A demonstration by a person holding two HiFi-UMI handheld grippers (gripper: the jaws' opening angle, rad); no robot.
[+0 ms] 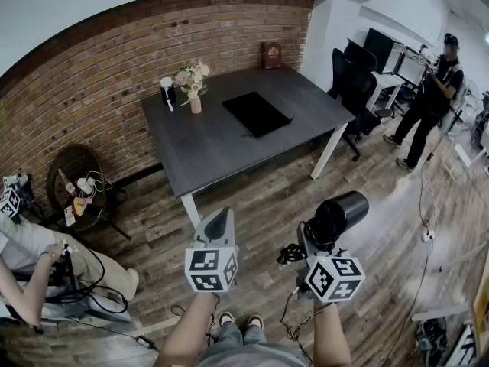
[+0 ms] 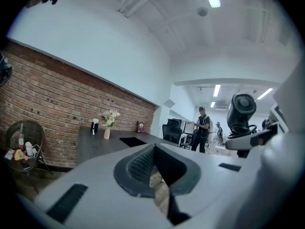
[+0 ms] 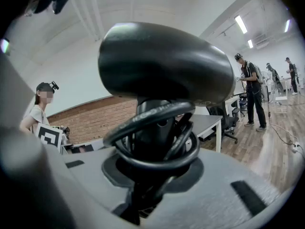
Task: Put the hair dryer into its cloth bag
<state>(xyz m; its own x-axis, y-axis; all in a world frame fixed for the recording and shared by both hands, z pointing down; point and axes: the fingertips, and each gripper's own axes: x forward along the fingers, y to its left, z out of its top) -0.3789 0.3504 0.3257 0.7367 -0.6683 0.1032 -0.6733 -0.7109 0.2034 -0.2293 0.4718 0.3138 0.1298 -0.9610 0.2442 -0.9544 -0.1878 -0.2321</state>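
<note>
1. Head view: the table (image 1: pixel 221 155) is a dark, matte rectangular slab on slim white legs, its far side against a rough red brick wall (image 1: pixel 99 75). The cloth bag (image 1: pixel 257 113) lies flat near the table's middle, a limp black rectangle with soft edges. A small pale vase (image 1: pixel 195 103) of pink and white flowers stands on the table toward the wall. In front of the table and well apart from it, over the wood-plank floor (image 1: pixel 267 197), are the left gripper (image 1: pixel 219 222) and the right gripper (image 1: pixel 319 239). Both are smooth grey plastic and carry a marker cube. The hair dryer (image 1: pixel 340 211), a stubby black cylinder, rises from the right gripper, so it is not on the table.

2. Left gripper view: the jaws are together, their dark ribbed pads meeting in a V-shaped recess with nothing between them. The table's dark top lies beyond, and the dryer's round grilled end shows off to the table's right.

3. Right gripper view: the jaws are clamped on the hair dryer's handle. A glossy black cord (image 3: pixel 158 164) is wound in thick loops around the handle just above them. The rounded matte barrel bulges overhead, with the table behind it.
</note>
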